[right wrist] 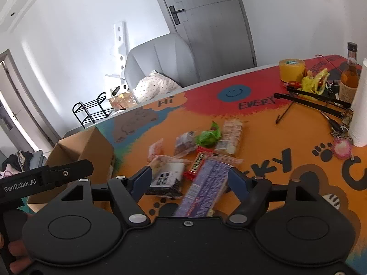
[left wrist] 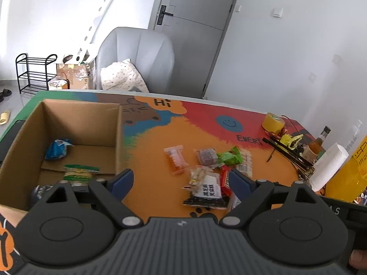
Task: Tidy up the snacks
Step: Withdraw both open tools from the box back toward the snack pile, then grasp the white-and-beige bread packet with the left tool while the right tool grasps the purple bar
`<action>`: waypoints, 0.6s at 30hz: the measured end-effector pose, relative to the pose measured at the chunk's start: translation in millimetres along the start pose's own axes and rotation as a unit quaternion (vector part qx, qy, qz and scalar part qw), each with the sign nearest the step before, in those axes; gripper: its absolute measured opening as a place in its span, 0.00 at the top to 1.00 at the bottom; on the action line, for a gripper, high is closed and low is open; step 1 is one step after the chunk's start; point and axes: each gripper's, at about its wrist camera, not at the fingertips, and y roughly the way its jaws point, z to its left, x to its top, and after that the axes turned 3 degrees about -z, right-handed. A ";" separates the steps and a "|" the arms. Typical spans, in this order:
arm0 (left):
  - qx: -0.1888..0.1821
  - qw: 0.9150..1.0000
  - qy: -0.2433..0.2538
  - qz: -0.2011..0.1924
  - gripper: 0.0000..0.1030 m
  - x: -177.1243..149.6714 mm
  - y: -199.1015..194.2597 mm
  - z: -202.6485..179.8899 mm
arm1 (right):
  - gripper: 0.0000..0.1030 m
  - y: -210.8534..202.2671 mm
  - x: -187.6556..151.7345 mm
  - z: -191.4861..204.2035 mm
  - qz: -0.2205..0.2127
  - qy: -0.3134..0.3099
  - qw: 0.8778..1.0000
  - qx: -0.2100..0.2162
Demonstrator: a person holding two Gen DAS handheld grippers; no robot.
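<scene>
The snacks are lying in a loose pile (left wrist: 206, 171) in the middle of the bright painted table (left wrist: 156, 151). A few more are already sitting in the cardboard box (left wrist: 80, 123): a blue packet (left wrist: 57, 149) by the far wall and a green and yellow one (left wrist: 80, 171) near the front.

My right claw (right wrist: 190, 181) is reaching over the near edge of the pile. A long purple packet (right wrist: 201, 188) is lying between its blue fingers (right wrist: 236, 183), but I cannot tell if they are squeezing it. My left claw (left wrist: 181, 181) is standing wide apart and holding nothing. One finger is hanging by the box's near corner.

Orange table is showing open between the box and the pile. Far right, a yellow tape roll (left wrist: 273, 121), black tongs (right wrist: 309, 98), a brown bottle (right wrist: 349, 78) and a paper towel roll (left wrist: 328, 167) are crowding the table's edge.
</scene>
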 end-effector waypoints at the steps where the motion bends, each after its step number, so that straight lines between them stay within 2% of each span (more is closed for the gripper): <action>1: -0.001 1.000 0.003 0.002 0.16 -0.7 1.7 -2.1 | 0.30 0.9 -0.4 -2.4 0.002 0.002 1.000 -0.002; 3: -0.004 1.000 0.008 0.006 0.18 -1.8 6.1 -6.9 | 0.31 3.2 -1.8 -7.3 0.006 0.007 1.000 -0.004; 6: -0.004 1.000 0.012 0.012 0.26 -4.6 14.3 -12.6 | 0.31 9.9 -4.6 -13.9 0.015 0.016 1.000 -0.007; 8: -0.005 1.000 0.013 0.019 0.35 -6.0 20.8 -15.0 | 0.31 15.1 -6.7 -16.7 0.022 0.020 1.000 -0.007; 10: -0.005 1.000 0.013 0.025 0.39 -6.8 26.7 -16.5 | 0.31 21.1 -9.5 -18.0 0.030 0.023 0.999 -0.006; 18: -0.004 0.999 0.018 0.042 0.48 -8.8 53.4 -21.2 | 0.31 52.1 -17.9 -23.7 0.063 0.035 0.997 -0.012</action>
